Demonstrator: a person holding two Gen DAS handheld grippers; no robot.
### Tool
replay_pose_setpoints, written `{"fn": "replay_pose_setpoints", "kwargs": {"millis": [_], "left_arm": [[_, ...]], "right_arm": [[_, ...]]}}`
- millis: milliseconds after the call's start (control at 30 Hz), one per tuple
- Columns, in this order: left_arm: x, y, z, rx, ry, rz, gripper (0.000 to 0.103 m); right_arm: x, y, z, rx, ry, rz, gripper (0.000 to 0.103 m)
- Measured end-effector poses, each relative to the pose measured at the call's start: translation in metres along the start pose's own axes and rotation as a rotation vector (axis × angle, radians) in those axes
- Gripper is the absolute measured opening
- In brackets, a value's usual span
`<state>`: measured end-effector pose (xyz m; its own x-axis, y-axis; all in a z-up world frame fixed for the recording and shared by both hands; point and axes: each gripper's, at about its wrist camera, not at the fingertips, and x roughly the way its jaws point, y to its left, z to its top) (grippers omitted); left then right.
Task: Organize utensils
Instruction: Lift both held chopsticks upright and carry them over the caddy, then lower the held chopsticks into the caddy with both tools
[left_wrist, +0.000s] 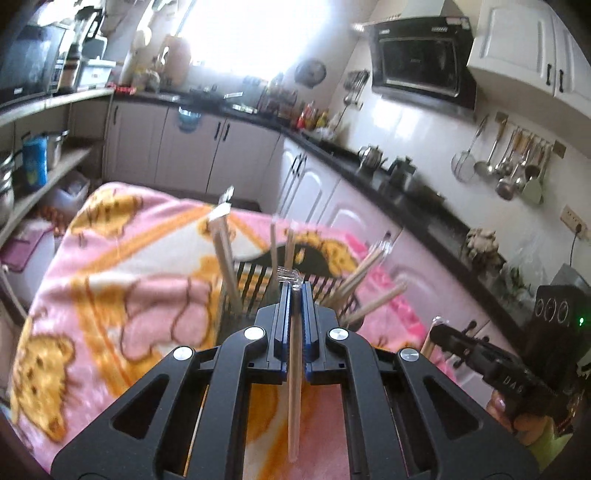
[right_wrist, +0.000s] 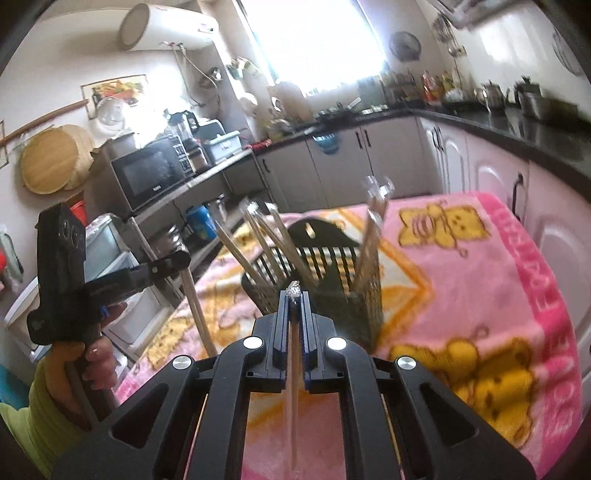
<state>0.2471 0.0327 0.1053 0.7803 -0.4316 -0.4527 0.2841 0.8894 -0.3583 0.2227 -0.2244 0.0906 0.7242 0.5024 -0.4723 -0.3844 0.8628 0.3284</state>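
Both jaws pinch a chopstick (left_wrist: 295, 369) before the black basket (right_wrist: 332, 291) holding chopsticks (right_wrist: 258, 240).

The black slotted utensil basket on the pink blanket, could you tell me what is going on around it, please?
A person holds a gripper in each hand. The left gripper is shut on a pale wooden chopstick, and the right gripper on another wooden chopstick. Both are near the black slotted utensil basket, where several chopsticks already stand, on the pink cartoon-bear blanket.
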Motion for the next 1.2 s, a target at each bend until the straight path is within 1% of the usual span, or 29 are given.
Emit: {"fn": "replay_pose_setpoints", "kwargs": {"millis": [133, 233, 333, 433, 500, 600, 633, 700, 800, 900, 967, 1067, 1200], "left_arm": [[-0.011, -0.008, 0.02, 0.013, -0.062, -0.005, 0.001], [-0.017, -0.013, 0.038, 0.017, -0.125, 0.01, 0.001], [-0.019, -0.014, 0.052, 0.007, -0.168, 0.019, 0.001], [-0.018, -0.013, 0.065, -0.004, -0.203, 0.037, 0.001], [-0.018, -0.013, 0.075, -0.011, -0.241, 0.056, 0.001], [-0.018, -0.014, 0.086, -0.007, -0.291, 0.08, 0.001], [-0.017, -0.016, 0.09, -0.002, -0.307, 0.1, 0.001], [-0.013, -0.019, 0.094, 0.018, -0.323, 0.126, 0.001], [-0.005, -0.023, 0.098, 0.035, -0.336, 0.149, 0.001], [0.006, -0.022, 0.1, 0.035, -0.337, 0.159, 0.001], [0.016, -0.019, 0.1, 0.03, -0.323, 0.155, 0.001], [0.027, -0.015, 0.098, 0.031, -0.306, 0.156, 0.001], [0.039, -0.011, 0.092, 0.036, -0.305, 0.172, 0.001]], "right_arm": [[-0.006, 0.01, 0.021, -0.039, -0.071, -0.002, 0.006], [-0.008, 0.014, 0.037, -0.053, -0.121, -0.003, 0.006], [-0.008, 0.013, 0.052, -0.054, -0.163, -0.003, 0.006], [-0.008, 0.012, 0.065, -0.049, -0.2, 0.004, 0.006], [-0.009, 0.011, 0.072, -0.047, -0.224, 0.002, 0.006], [-0.008, 0.01, 0.085, -0.054, -0.279, -0.018, 0.006], [-0.008, 0.009, 0.088, -0.054, -0.293, -0.023, 0.006], [-0.007, 0.005, 0.094, -0.05, -0.334, -0.038, 0.006], [-0.003, -0.002, 0.101, -0.033, -0.364, -0.056, 0.006], [0.002, -0.008, 0.106, -0.03, -0.385, -0.077, 0.006], [0.007, -0.013, 0.109, -0.032, -0.404, -0.093, 0.006], [0.015, -0.017, 0.109, -0.03, -0.411, -0.118, 0.006], [0.027, -0.023, 0.107, -0.034, -0.415, -0.147, 0.006]]}}
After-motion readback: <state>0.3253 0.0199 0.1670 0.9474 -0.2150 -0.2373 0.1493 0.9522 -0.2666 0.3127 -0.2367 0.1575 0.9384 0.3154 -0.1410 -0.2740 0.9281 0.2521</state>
